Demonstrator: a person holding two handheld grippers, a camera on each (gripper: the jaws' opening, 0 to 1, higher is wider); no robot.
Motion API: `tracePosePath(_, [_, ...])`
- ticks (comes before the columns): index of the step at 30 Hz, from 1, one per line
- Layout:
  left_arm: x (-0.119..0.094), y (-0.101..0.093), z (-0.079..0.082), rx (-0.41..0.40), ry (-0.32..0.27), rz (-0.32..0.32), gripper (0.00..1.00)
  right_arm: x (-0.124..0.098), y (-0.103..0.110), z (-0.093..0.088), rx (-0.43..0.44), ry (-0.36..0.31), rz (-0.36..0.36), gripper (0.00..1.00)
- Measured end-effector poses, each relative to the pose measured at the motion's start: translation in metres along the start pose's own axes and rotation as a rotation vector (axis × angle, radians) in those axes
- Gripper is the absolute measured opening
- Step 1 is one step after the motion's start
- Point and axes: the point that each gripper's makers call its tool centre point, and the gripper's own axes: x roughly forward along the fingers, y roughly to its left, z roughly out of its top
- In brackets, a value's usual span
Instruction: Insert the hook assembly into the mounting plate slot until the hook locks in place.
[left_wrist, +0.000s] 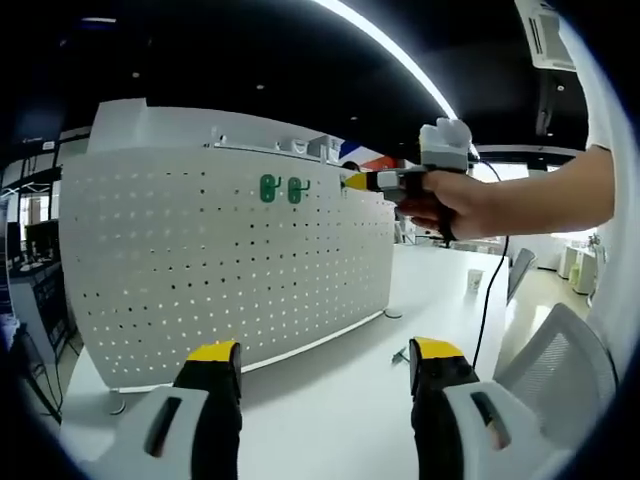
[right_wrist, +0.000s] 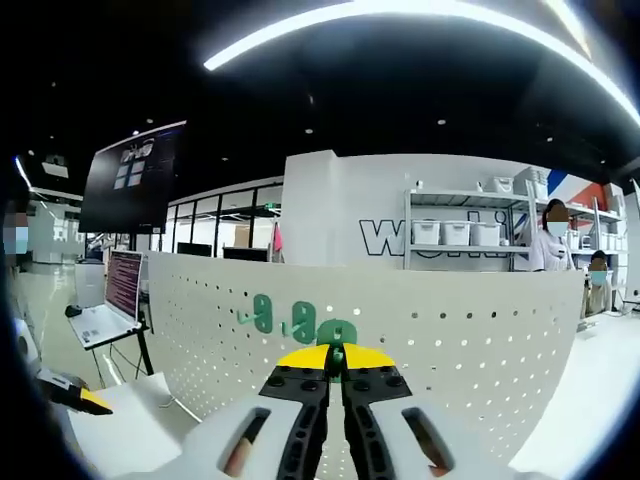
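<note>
Each tool has pale grey moulded bodies with dark oval slots, black jaw blocks and yellow tips; the left tool (left_wrist: 325, 365) shows this in its own view, and the right tool (right_wrist: 336, 360) adds small round screws on its black blocks. In the left gripper view the right tool's grey housing trails a thin black cable (left_wrist: 492, 290), gripped by a hand (left_wrist: 450, 205) on a bare forearm.

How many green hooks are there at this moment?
3. Two hang side by side on the pegboard at and; a third sits at the right gripper tips. Others may be hidden.
</note>
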Motion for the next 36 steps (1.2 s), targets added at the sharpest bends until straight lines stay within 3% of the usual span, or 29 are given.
tracePosePath(4, [-0.007,0.002,0.001,-0.031,-0.023,0.002,0.71,0.007,-0.002,0.000,-0.013,-0.004,-0.006,0.01])
tracePosePath(11, [-0.014,0.004,-0.006,-0.021,-0.005,0.020,0.72,0.018,-0.006,-0.001,-0.027,-0.011,-0.016,0.01])
tracePosePath(36, [-0.017,0.012,-0.010,-0.030,0.001,0.057,0.71,0.048,-0.009,0.002,-0.048,-0.038,-0.036,0.01])
